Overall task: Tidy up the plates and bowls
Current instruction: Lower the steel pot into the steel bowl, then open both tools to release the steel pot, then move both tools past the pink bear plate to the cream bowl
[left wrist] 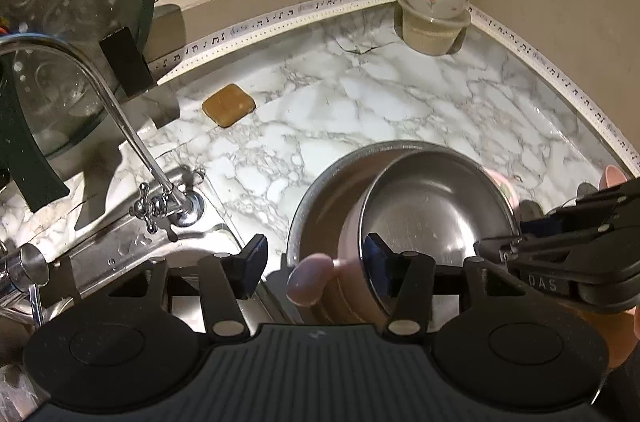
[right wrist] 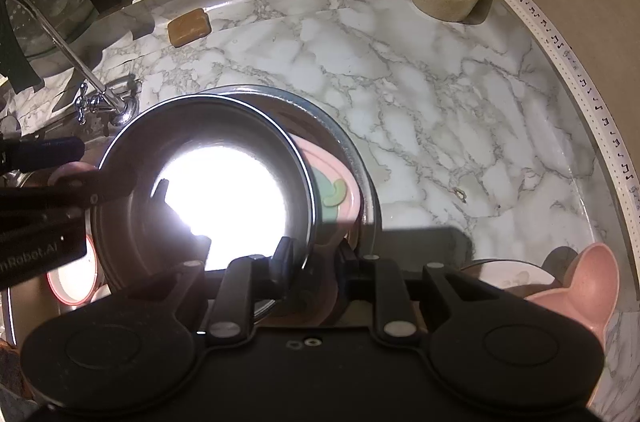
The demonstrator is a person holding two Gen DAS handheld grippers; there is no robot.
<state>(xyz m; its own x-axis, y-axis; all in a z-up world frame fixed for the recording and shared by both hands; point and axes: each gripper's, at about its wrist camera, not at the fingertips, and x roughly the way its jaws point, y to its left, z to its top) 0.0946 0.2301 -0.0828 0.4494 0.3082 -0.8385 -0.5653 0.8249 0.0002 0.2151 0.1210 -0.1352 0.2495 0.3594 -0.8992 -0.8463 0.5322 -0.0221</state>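
On a marble counter, the right gripper pinches the rim of a steel bowl nested in a pink bowl. The left gripper hangs half open, gripping nothing, its right finger inside the steel bowl.

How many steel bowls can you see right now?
2. The smaller steel bowl, pink on the outside, sits tilted inside the larger steel bowl at the near edge of the marble counter. More may be hidden beneath them.
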